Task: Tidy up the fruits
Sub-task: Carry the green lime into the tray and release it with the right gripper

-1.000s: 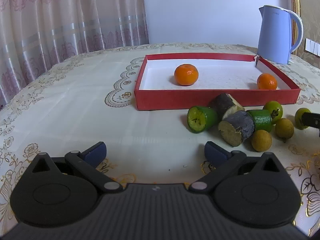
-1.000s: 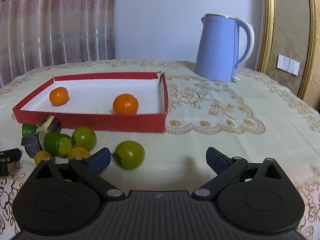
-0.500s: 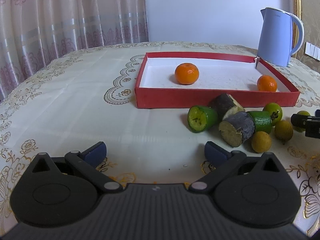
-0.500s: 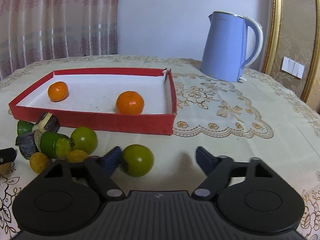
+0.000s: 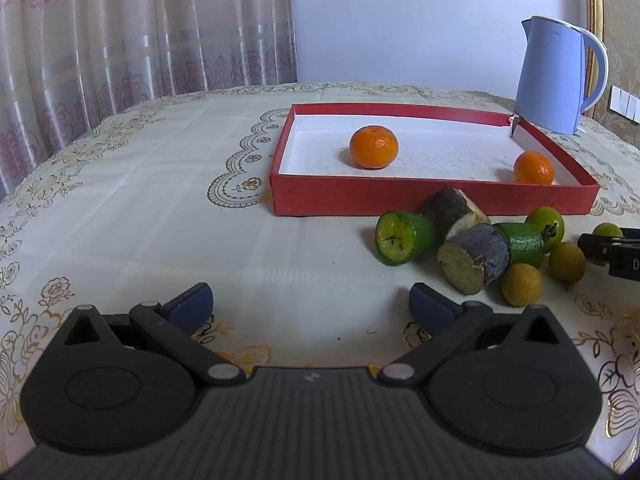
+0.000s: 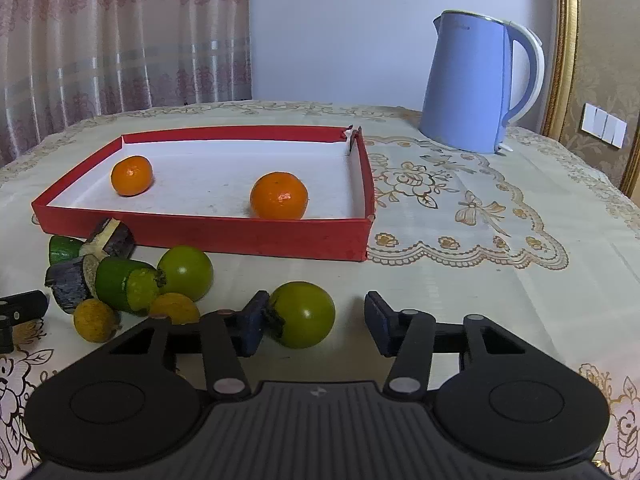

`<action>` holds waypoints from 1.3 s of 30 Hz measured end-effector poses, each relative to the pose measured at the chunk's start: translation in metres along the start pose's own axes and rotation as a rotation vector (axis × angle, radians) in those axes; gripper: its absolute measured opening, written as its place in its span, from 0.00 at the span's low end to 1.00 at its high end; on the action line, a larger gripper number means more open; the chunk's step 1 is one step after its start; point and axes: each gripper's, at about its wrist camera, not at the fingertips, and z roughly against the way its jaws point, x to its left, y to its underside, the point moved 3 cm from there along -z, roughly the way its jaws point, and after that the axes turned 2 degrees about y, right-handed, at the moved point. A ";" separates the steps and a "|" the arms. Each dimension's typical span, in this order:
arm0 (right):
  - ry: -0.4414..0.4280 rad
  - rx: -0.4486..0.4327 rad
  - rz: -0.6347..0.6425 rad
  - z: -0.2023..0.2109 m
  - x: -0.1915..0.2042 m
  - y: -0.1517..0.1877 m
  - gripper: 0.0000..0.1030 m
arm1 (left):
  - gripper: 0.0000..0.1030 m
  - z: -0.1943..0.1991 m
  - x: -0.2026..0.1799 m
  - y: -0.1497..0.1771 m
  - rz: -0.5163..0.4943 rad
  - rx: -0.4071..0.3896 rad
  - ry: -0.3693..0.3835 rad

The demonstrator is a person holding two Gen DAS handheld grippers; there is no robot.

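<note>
Cream tablecloth (image 5: pixel 168 184) with gold embroidery, pink curtain (image 5: pixel 120 40) behind, pale wall. Left gripper (image 5: pixel 311 304) low over bare cloth, jaws spread wide, nothing between them. Red tray (image 5: pixel 432 200) mid-table with two oranges inside: one near the centre (image 5: pixel 374 147), one in the near right corner (image 5: pixel 533 167). Loose pile just in front of the tray: cut green pieces (image 5: pixel 404 237), dark-skinned chunks (image 5: pixel 474 257), two small yellow fruits (image 5: pixel 522 284), a green round fruit (image 5: pixel 546 223). Right of the pile, a second green fruit (image 6: pixel 303 314) sits on the cloth between the right gripper's (image 6: pixel 316 322) pads; left pad (image 6: pixel 252 324) touching its stem side, right pad clear of it, jaws open. Blue kettle (image 6: pixel 476 84) far right, behind the tray.
</note>
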 end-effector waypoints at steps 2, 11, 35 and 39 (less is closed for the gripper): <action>-0.011 0.000 -0.003 0.000 0.001 0.000 0.42 | 1.00 0.000 0.000 0.000 0.000 0.000 0.000; -0.027 -0.002 -0.010 0.002 0.003 0.001 0.33 | 1.00 0.000 0.000 0.000 0.001 0.000 0.001; -0.068 -0.128 0.033 0.025 0.019 -0.039 0.33 | 1.00 -0.001 0.000 0.000 0.004 0.000 0.003; -0.076 -0.128 0.058 0.016 0.030 -0.051 0.33 | 1.00 -0.001 -0.001 0.000 0.004 0.000 0.003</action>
